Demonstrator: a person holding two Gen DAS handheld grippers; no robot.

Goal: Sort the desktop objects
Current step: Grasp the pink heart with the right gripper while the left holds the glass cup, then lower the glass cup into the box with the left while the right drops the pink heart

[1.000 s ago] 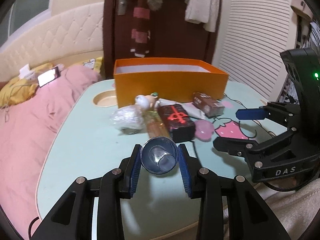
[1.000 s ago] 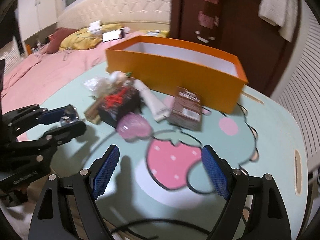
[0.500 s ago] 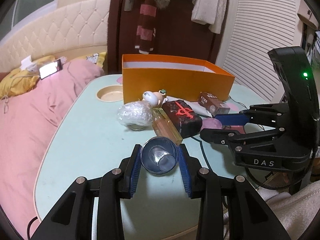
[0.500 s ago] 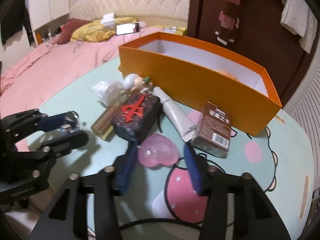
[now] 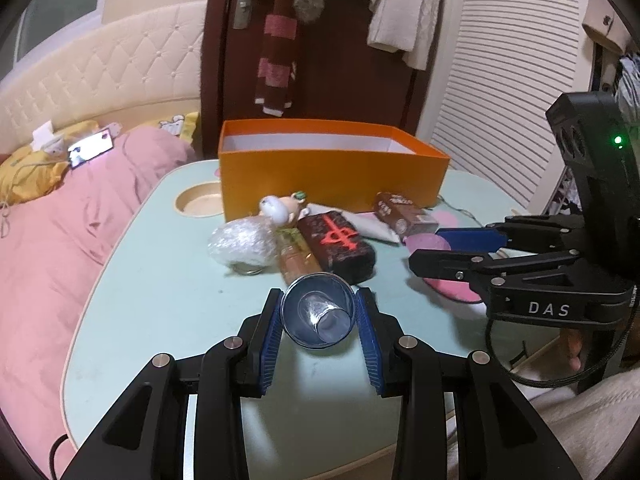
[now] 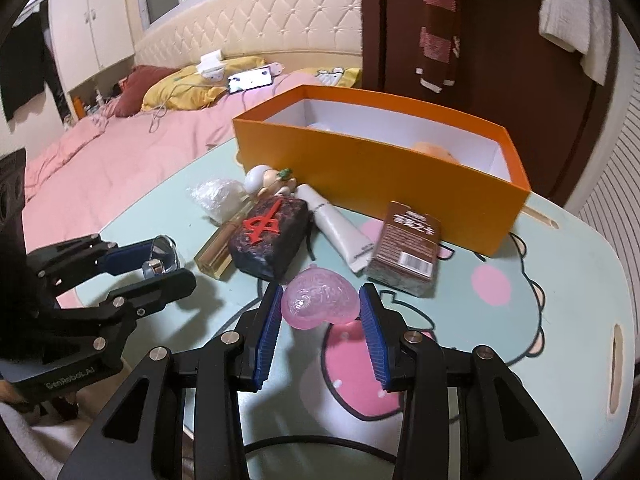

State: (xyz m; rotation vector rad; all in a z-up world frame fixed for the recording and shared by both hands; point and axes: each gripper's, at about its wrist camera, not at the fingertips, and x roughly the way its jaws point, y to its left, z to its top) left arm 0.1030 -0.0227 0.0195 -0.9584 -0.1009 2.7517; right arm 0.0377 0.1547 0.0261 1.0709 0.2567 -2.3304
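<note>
My left gripper [image 5: 319, 321] has its blue pads closed on a small clear glass cup [image 5: 318, 310], held tipped so its mouth faces the camera, above the near part of the mint-green table [image 5: 160, 280]. My right gripper [image 6: 319, 320] sits low over the strawberry print near the table's near edge, its jaws partly open on either side of a pink translucent heart-shaped piece [image 6: 319, 305]; the pads are just beside it, and I cannot tell whether they actually touch or grip it. The rest of the clutter lies in a cluster toward the middle of the table, in front of the orange box [image 6: 384, 168] that stands along the far edge. There I see a dark block with a red symbol [image 6: 270, 236], an amber bottle [image 6: 220, 248] lying flat against its left side, a crumpled clear plastic wrap [image 6: 218, 198] beyond that, a small white-headed figurine [image 6: 266, 180] close to the box wall, a white tube [image 6: 340, 228] lying at an angle, and a brown carton [image 6: 406, 248] just right of the tube. Inside the box something orange shows near its right end, too hidden to identify. A round recess [image 5: 199, 200] is set in the table's far-left corner, beside the box.
</note>
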